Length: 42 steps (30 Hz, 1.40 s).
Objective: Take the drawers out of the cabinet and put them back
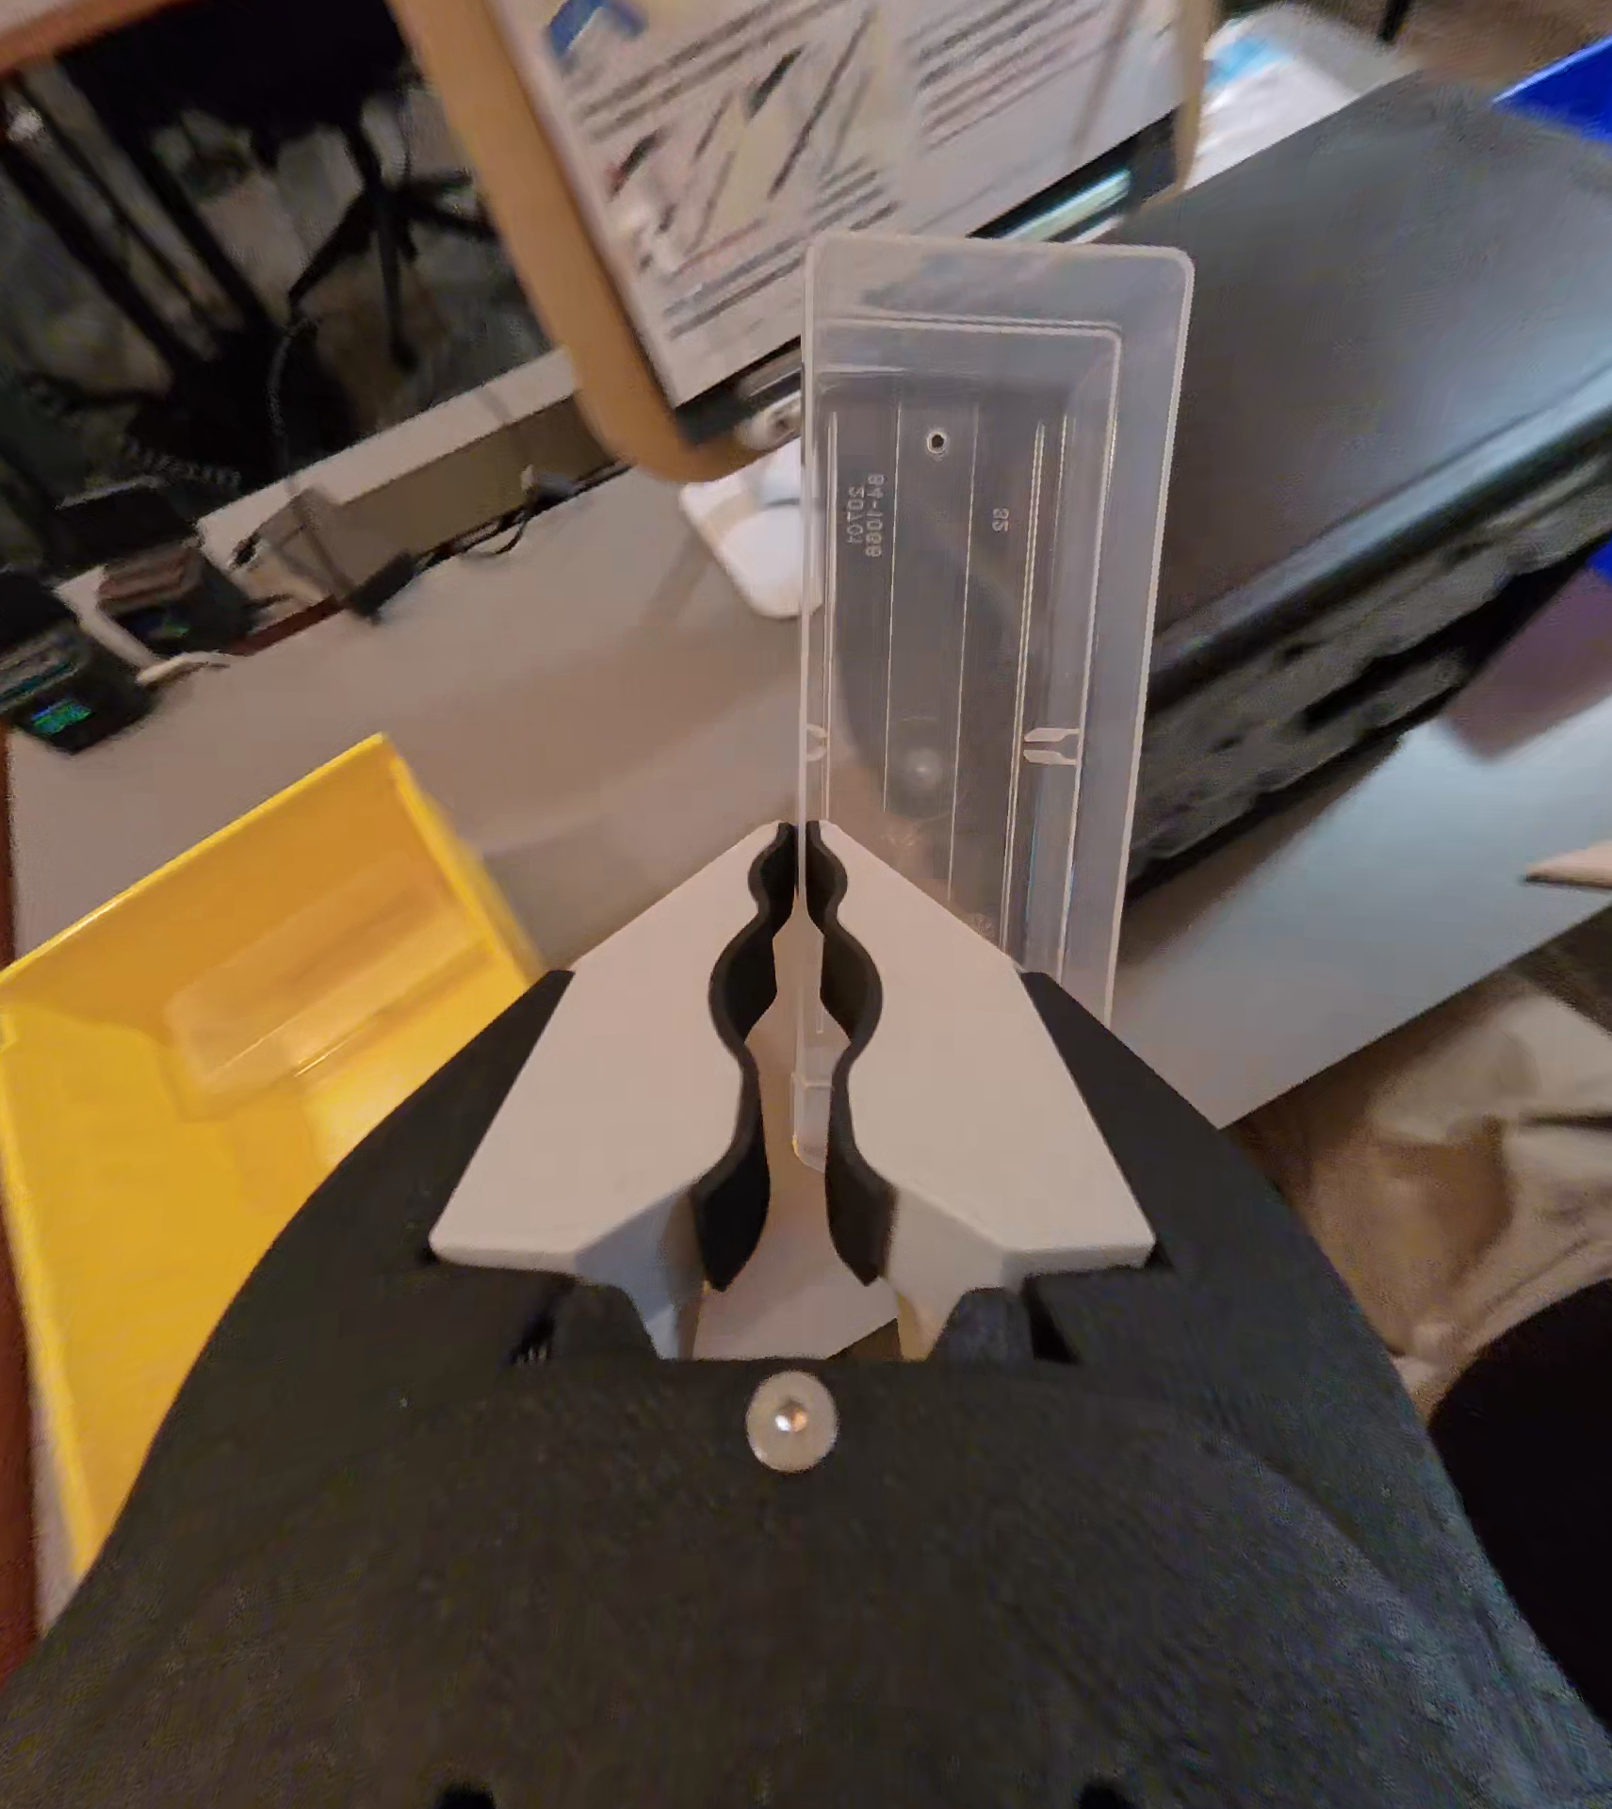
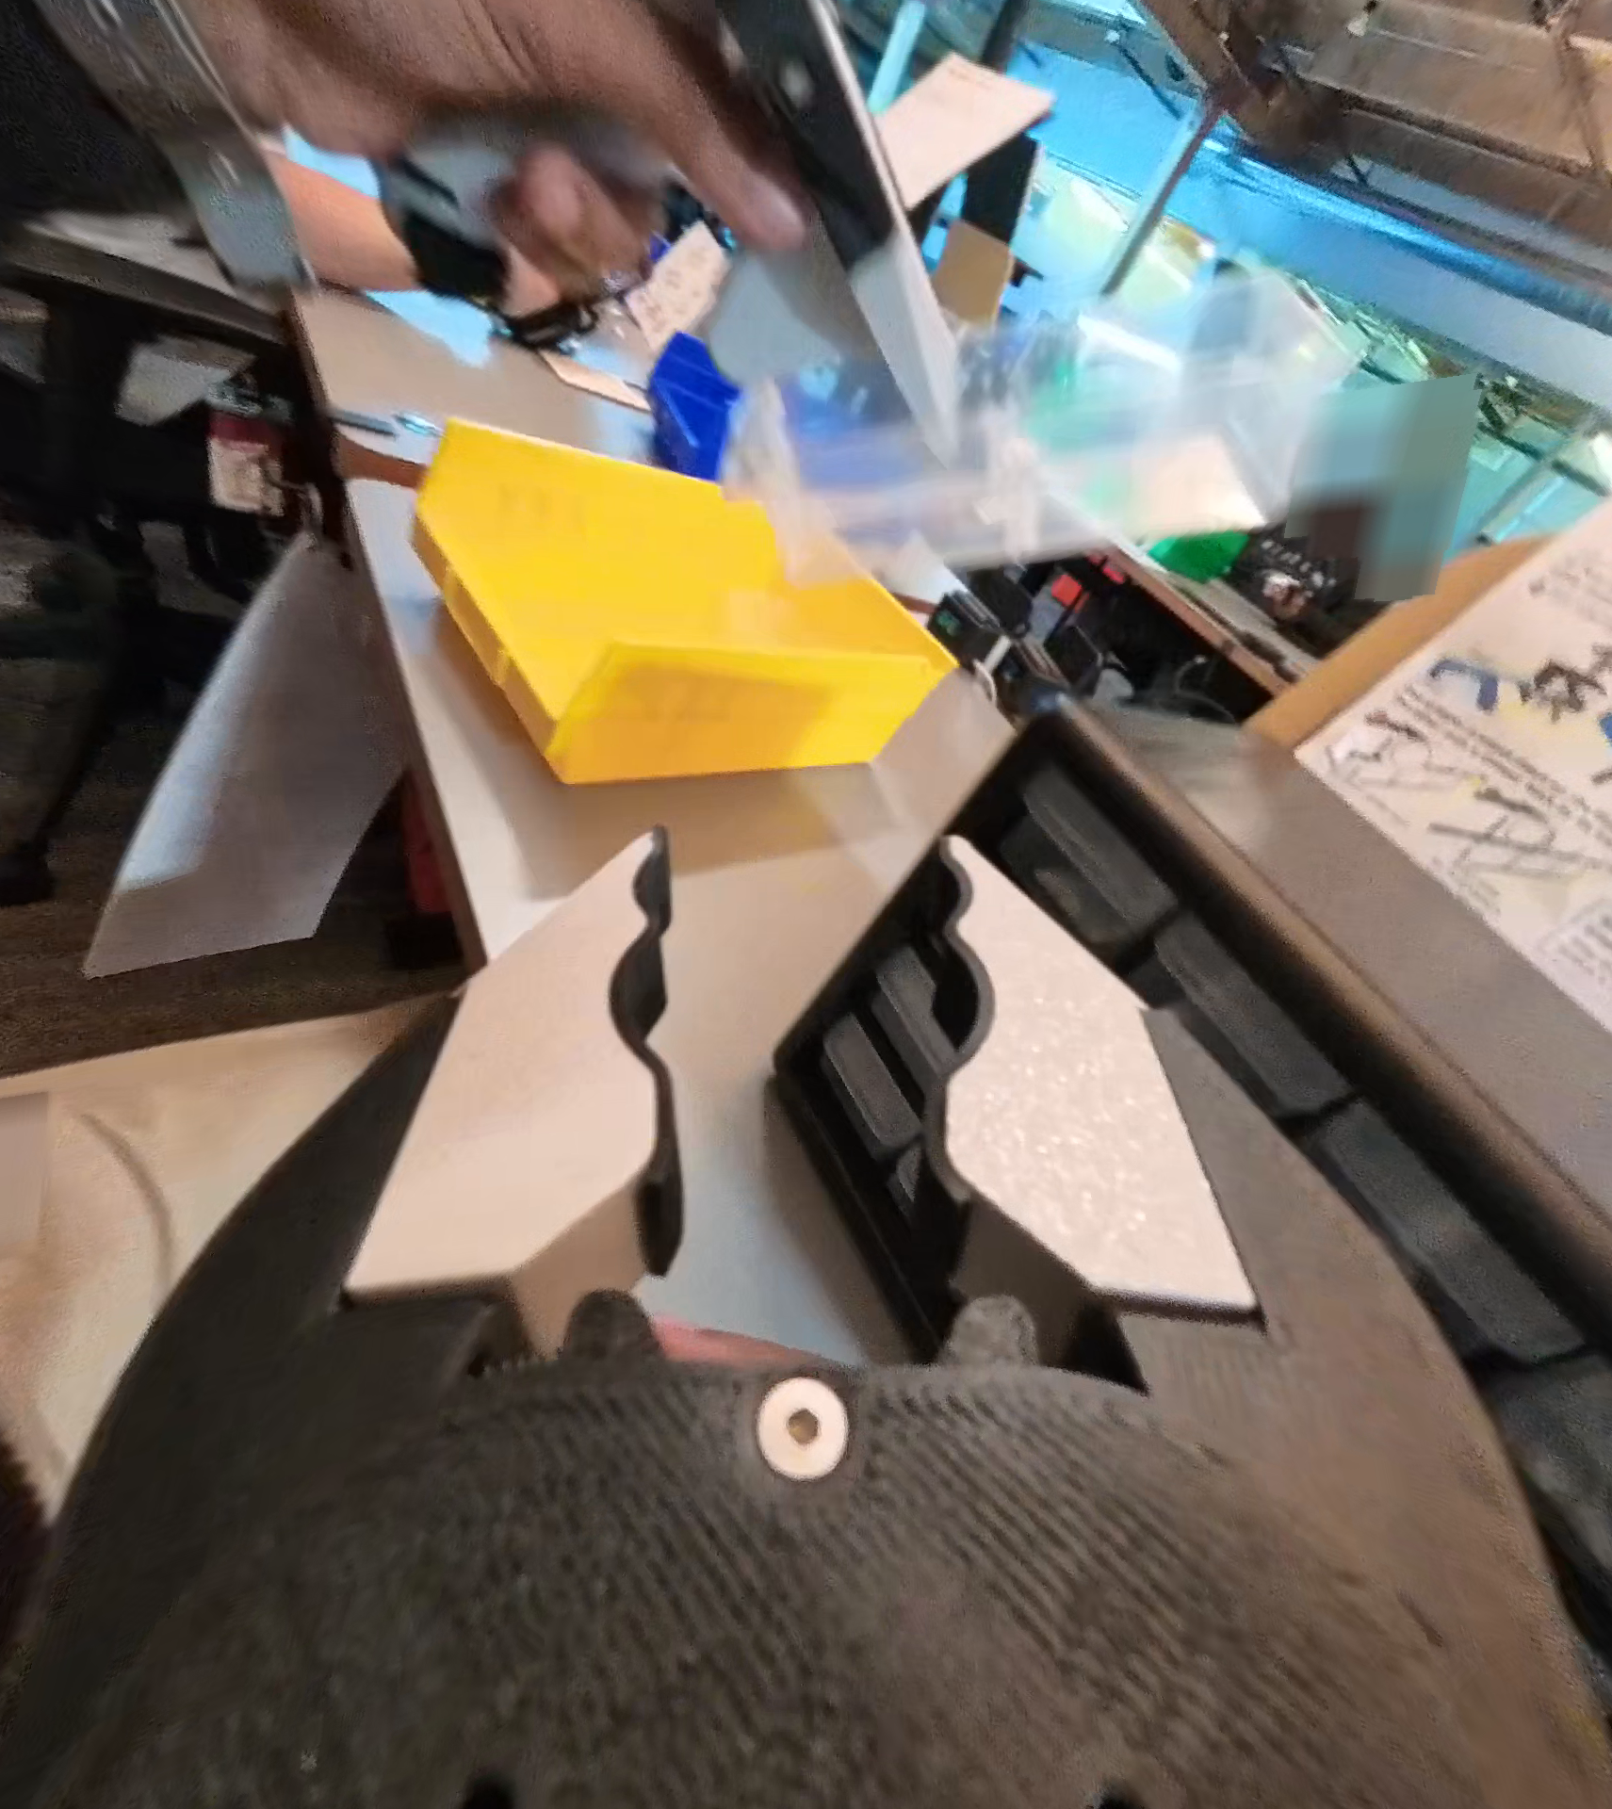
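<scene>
I have one clear drawer point(image 1: 978, 587) out of the cabinet point(image 2: 1369, 979) and held in the air: my left tongs point(image 1: 804, 852) are clamped on its thin side wall, and it stands up on end in front of the camera, empty as far as I can tell. From the right wrist view it shows blurred above the yellow bin point(image 2: 684, 626), carried by the other tongs. A second clear drawer point(image 1: 312, 979) seems to lie inside that yellow bin point(image 1: 195, 1077) on the table point(image 1: 586, 685). My right tongs point(image 2: 806, 861) are apart and hold nothing, hovering near the cabinet's dark front. I judge the taking-out part underway or nearly done; putting the drawers back into their slots remains.
</scene>
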Available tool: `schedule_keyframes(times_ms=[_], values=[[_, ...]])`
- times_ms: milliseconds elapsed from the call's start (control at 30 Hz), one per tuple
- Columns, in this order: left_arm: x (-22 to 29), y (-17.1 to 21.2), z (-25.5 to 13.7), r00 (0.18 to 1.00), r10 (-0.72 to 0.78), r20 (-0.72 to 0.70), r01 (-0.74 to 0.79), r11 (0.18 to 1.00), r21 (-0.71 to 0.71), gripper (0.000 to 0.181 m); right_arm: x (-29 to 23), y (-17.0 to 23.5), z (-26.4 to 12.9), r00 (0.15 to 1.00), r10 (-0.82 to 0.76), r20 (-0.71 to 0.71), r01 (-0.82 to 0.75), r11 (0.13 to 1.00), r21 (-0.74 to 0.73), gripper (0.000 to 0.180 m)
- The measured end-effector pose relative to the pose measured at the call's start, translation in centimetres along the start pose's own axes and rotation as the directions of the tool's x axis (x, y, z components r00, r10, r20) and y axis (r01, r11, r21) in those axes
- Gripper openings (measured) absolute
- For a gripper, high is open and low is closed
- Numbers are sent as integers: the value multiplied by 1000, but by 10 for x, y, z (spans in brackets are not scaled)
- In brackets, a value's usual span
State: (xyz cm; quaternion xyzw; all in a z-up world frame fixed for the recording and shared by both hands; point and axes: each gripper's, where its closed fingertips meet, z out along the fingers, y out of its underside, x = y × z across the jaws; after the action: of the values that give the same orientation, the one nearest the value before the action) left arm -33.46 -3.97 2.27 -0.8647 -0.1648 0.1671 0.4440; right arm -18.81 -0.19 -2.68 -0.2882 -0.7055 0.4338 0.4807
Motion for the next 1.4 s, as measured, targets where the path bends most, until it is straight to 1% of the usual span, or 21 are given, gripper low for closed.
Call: schedule_keyframes(times_ms=[100,167,233,333,400,500,600,667,767,800,833,867,900,933,1000,1033,1133,1200,1300,1333,1400], values=[[50,-4,-3,996,-31,-78,37,997,70,0,-26,-31,-10,998,-47,36,46,999,18,61],[78,6,-1,991,-58,-120,67,995,72,0,-39,-42,-16,993,-111,27,110,994,26,61],[101,19,2,984,-97,-152,108,992,68,0,-47,-44,-21,979,-204,-6,204,979,9,61],[133,42,10,967,-149,-206,157,987,21,0,-49,-36,-25,945,-324,-49,321,945,-66,60],[149,53,14,960,-170,-224,174,985,-5,0,-51,-27,-26,931,-363,-43,356,927,-119,59],[169,61,19,955,-178,-239,178,984,-21,0,-53,-7,-25,909,-417,-13,404,888,-219,55],[178,65,28,954,-177,-242,175,984,-33,0,-44,11,-25,865,-501,-23,466,821,-328,51],[181,65,34,955,-176,-237,172,984,-37,0,-40,19,-26,856,-516,-25,472,802,-366,51],[187,63,43,954,-161,-254,154,987,-48,0,-33,26,-28,874,-486,-28,437,809,-393,48],[190,62,46,951,-156,-268,148,988,-52,0,-30,27,-30,881,-472,-31,423,815,-397,47],[194,60,49,947,-149,-285,138,989,-56,0,-24,28,-33,882,-469,-47,413,817,-403,35],[200,59,51,941,-140,-308,127,990,-62,0,-13,28,-38,865,-494,-87,419,807,-417,12],[204,55,53,936,-136,-324,126,991,-53,0,-5,28,-43,841,-529,-112,437,787,-435,9],[208,52,55,934,-124,-334,115,992,-46,0,-1,31,-47,829,-547,-118,444,770,-458,13],[212,44,59,937,-92,-337,90,996,-20,0,2,41,-55,826,-552,-115,423,742,-520,33],[216,40,61,936,-77,-344,79,997,-10,0,0,46,-59,824,-556,-107,416,723,-551,35],[231,33,67,914,-54,-401,60,998,2,0,-4,45,-66,786,-603,-139,420,685,-595,34],[239,30,70,905,-37,-425,44,999,7,0,-8,49,-71,800,-584,-136,385,674,-630,40],[245,24,71,895,-16,-447,31,999,27,0,-17,71,-81,849,-522,-82,316,626,-713,57],[247,23,70,890,-15,-455,31,999,29,0,-16,76,-83,849,-522,-81,305,611,-731,56],[252,22,69,879,-16,-476,34,999,27,0,-11,82,-82,833,-545,-96,302,594,-746,45]])
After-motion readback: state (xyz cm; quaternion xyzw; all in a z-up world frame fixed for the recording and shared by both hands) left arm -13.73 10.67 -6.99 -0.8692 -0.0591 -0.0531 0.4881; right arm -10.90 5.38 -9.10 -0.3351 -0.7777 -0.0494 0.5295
